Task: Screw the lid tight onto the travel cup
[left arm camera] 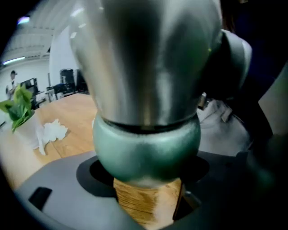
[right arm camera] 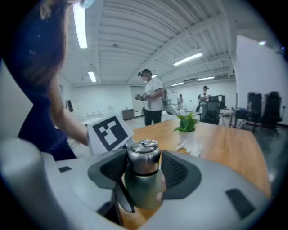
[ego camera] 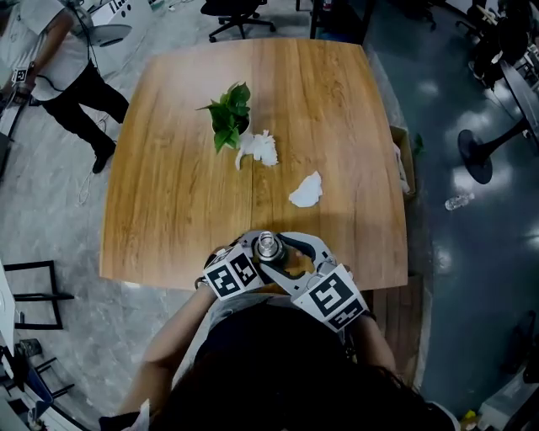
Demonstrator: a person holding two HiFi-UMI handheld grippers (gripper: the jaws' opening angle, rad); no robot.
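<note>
Open-plan office or lab hall, in working use.
A large light wooden table stands on a polished grey floor, with a black swivel office chair and a black pedestal fan near it. Long strip lights run under a white ribbed ceiling. A standing person in a white shirt is in the background.

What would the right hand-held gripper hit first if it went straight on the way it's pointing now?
The travel cup. It already sits between the jaws of the right hand-held gripper, which close on it, so nothing else comes first.
</note>
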